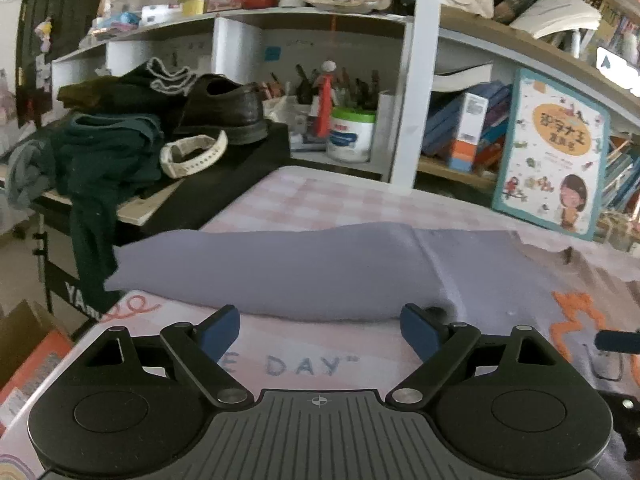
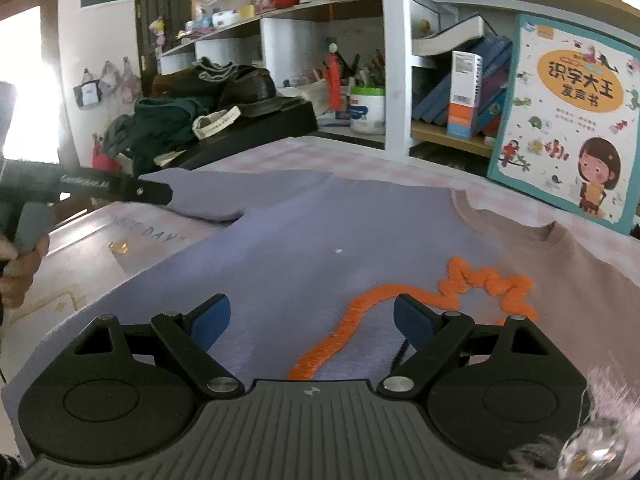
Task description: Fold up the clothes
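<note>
Sweater [image 2: 304, 240] lies flat on the tabletop [image 1: 304, 196]; left claw [image 1: 320, 330] and right claw [image 2: 312, 320] gape wide, empty. Next, seemingly: grip the sleeve [image 1: 260, 268], fold inward.

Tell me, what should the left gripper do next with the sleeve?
Probably ease forward and close on the sleeve. The left gripper is open and empty, just short of the sleeve's near edge, and the sleeve lies flat, sticking out sideways from the sweater, not yet folded in.

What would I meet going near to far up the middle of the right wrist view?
Right tool → orange stitched outline on the purple sweater → pink checked cover → white tub on the shelf.
</note>
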A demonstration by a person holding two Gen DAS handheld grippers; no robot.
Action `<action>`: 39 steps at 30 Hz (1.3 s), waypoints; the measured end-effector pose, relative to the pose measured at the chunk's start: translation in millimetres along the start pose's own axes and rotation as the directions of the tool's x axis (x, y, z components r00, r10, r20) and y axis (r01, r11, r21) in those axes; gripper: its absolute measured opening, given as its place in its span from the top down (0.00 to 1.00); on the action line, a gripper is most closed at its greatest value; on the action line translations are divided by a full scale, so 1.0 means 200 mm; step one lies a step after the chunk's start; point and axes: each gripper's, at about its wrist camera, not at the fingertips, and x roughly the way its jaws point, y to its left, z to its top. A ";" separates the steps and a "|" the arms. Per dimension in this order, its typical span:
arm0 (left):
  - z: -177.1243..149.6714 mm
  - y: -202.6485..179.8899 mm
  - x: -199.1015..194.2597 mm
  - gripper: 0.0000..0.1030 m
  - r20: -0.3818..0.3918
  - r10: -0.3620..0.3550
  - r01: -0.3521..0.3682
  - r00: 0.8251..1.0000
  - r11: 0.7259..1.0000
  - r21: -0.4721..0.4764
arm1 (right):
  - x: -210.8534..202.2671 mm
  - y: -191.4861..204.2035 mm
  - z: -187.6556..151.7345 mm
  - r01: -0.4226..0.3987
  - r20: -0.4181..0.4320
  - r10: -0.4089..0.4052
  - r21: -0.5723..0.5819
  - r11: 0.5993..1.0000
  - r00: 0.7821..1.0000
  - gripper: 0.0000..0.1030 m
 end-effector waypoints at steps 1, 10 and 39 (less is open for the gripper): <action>0.00 0.01 0.00 0.13 0.002 0.013 -0.013 1.000 1.000 -0.003 | 0.00 0.01 0.00 -0.001 -0.001 0.001 -0.009 1.000 1.000 0.13; 0.04 0.20 0.06 0.13 -0.005 0.121 -0.121 0.993 0.989 -0.083 | -0.04 0.08 0.00 0.063 -0.023 -0.066 -0.114 0.991 0.998 0.13; 0.07 0.79 0.42 0.56 -0.148 0.105 -0.172 0.983 0.795 -0.582 | -0.04 -0.01 -0.10 0.042 -0.104 -0.041 0.001 0.999 0.994 0.09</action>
